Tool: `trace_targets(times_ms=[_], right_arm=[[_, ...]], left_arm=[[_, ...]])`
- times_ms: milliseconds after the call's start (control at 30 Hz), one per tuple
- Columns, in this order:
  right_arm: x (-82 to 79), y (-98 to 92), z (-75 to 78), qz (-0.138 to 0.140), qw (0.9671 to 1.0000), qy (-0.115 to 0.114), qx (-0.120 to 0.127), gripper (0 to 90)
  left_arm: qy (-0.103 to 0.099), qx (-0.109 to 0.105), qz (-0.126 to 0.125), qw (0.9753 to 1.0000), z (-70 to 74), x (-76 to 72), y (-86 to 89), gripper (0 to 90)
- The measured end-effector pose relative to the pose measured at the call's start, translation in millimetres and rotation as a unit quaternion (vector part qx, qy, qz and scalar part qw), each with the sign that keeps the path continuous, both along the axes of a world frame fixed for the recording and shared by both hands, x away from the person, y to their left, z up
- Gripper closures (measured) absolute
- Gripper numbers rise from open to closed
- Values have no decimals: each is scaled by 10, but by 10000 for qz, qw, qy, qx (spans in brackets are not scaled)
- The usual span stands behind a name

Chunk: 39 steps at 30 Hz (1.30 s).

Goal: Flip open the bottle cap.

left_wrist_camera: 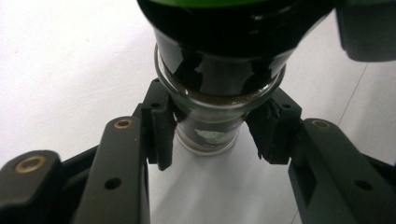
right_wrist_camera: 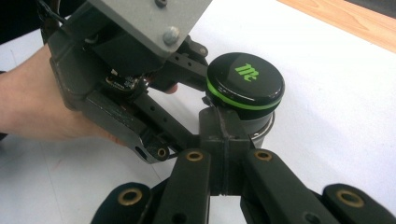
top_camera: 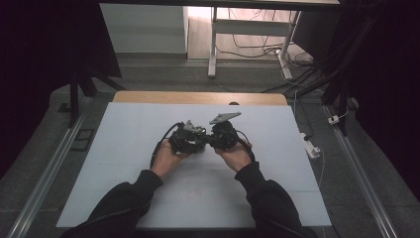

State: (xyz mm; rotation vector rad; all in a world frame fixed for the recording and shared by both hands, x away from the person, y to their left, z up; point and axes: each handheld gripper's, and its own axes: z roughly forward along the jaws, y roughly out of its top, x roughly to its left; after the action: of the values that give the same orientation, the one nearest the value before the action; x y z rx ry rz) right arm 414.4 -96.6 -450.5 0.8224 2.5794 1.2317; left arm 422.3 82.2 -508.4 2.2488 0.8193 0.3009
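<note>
A small glass jar (left_wrist_camera: 212, 93) with a black lid (right_wrist_camera: 245, 79), ringed in green and marked with a green logo, stands on the white table (top_camera: 148, 198) near its middle. My left gripper (left_wrist_camera: 212, 135) is shut on the jar's glass body just under the lid, one pad on each side. My right gripper (right_wrist_camera: 224, 135) faces it from the other side, its pads pressed flat together with nothing between them, right beside the lid's rim. In the high view the two grippers (top_camera: 190, 139) (top_camera: 223, 135) meet over the jar.
A bare wooden strip (top_camera: 198, 97) runs along the table's far edge. A white power strip (top_camera: 312, 147) with its cable lies off the right side. Metal rails flank the table, and desk legs with loose cables stand beyond it.
</note>
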Motion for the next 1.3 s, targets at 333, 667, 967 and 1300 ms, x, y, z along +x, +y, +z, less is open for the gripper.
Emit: trace_targets(times_ms=[333, 667, 967, 1300], right_arm=[[28, 8, 43, -35, 10000, -29, 43, 900], [76, 13, 91, -61, 9999, -33, 126, 900], [145, 10, 119, -125, 9997, -42, 196, 900], [223, 31, 129, -182, 9996, -45, 232, 900]], left_arm=[[5, -5, 28, 10000, -2, -4, -7, 535], [-4, 60, 9, 10000, -7, -2, -8, 532], [-16, 65, 1, 10000, -14, -2, -8, 533], [-8, 57, -10, 10000, -21, -1, -5, 533]])
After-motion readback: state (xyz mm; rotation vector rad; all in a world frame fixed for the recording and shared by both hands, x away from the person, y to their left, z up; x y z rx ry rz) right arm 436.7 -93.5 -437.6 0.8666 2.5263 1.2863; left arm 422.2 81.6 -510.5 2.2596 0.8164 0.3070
